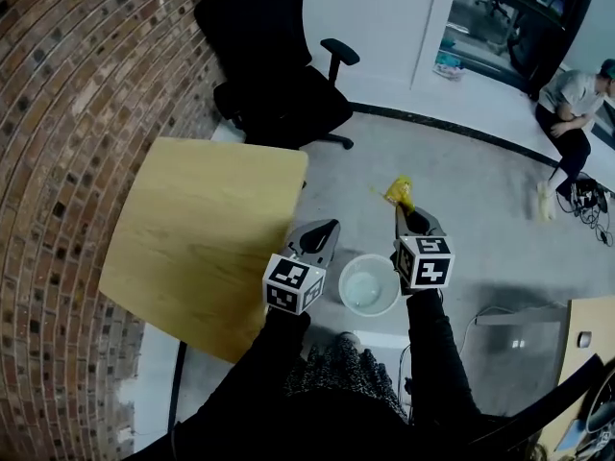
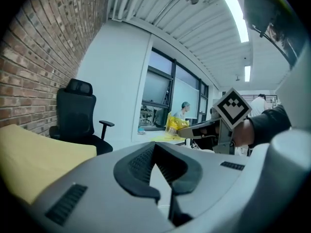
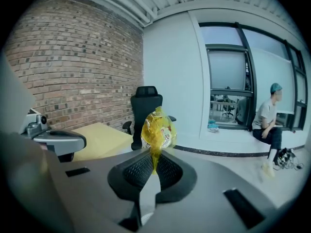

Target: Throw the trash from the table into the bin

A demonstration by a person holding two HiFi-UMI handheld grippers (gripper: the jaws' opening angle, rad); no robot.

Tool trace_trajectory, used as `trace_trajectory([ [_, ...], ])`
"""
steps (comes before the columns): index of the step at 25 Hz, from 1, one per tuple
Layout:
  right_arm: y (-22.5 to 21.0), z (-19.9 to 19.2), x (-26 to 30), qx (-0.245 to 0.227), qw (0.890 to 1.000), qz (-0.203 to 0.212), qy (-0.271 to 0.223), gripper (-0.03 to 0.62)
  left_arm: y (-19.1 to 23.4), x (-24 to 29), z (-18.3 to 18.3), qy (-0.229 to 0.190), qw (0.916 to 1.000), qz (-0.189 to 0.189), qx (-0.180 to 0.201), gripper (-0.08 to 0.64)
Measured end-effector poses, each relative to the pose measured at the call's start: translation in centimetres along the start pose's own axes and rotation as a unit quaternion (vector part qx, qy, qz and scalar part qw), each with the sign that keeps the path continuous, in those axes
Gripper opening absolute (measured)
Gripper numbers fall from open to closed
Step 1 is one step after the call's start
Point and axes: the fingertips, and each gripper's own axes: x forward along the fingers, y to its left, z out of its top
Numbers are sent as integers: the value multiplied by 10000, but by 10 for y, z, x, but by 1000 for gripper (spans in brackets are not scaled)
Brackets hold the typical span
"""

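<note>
Right gripper, yellow wrapper lengthwise ahead.

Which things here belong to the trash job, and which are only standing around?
Job:
- wrapper, yellow, pinched in the right gripper
- bin, white, on the floor
- table
- left gripper, shut and empty

Not the job:
- chair
- person, seated
- cables beside that person

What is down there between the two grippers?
A round white bin on the grey floor, seen in the head view between the left gripper and the right gripper holding a crumpled yellow wrapper.
</note>
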Motion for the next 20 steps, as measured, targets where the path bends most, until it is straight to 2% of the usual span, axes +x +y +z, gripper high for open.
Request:
trace_trajectory([
  [4,-33,-13,-17,120,9998,-186,8,12,-27,23,-2,38,9997,-236,50,0],
  [9,-59,-31,-34,225,9993,-301,-33,12,-44,40,-12,137,9993,-355,59,0],
  [20,-67,-94,-29,387,9985,-289,261,12,-58,72,-54,452,9968,-654,120,0],
])
